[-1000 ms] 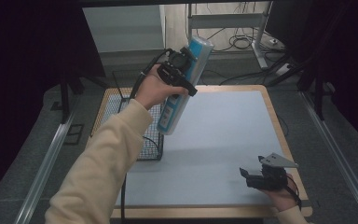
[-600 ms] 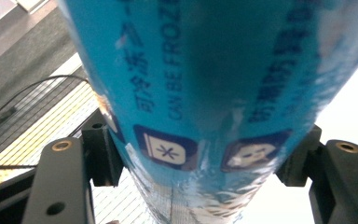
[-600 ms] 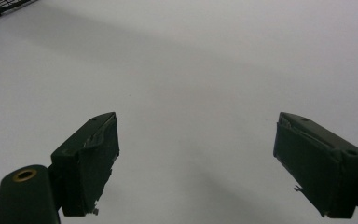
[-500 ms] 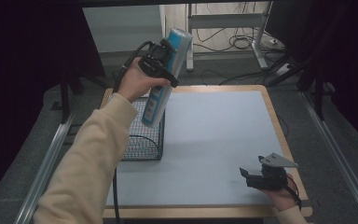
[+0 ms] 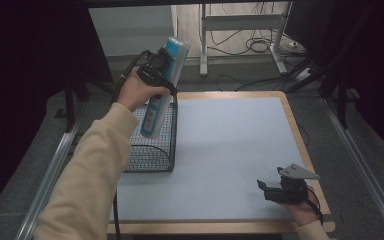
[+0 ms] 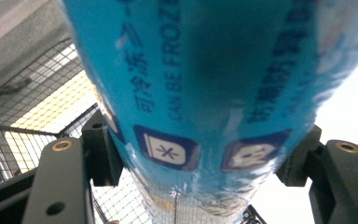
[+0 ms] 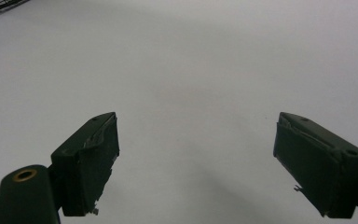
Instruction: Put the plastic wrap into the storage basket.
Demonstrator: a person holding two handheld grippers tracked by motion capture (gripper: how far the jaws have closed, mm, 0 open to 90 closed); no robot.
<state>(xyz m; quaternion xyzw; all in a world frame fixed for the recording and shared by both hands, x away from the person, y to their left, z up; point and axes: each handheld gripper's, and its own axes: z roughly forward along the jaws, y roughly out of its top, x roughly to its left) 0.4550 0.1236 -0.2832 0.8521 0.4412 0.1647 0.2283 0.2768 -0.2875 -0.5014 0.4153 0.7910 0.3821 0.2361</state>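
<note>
So, field note. My left gripper [image 5: 156, 74] was clamped on the tall blue plastic-wrapped pack with white lettering [image 5: 163, 85], jaws pressing both its sides in the left gripper view, where the blue wrap [image 6: 205, 84] bulged between them. The pack hung tilted, top leaning away from me, bottom end dipping over the black wire mesh basket [image 5: 152, 150] at the left edge of the pale grey table mat [image 5: 230, 145]. Whether the lower end was already inside the rim or just above it, I could not tell; mesh showed close behind the pack.

My right gripper [image 5: 275, 189] rested near the mat's near right corner, jaws spread wide, nothing between them, bare mat [image 7: 191, 70] ahead.

Judgement: the pick was done and the carry nearly so. Left to do: lower the pack into the basket, release, withdraw. The tilt might catch the rim.
</note>
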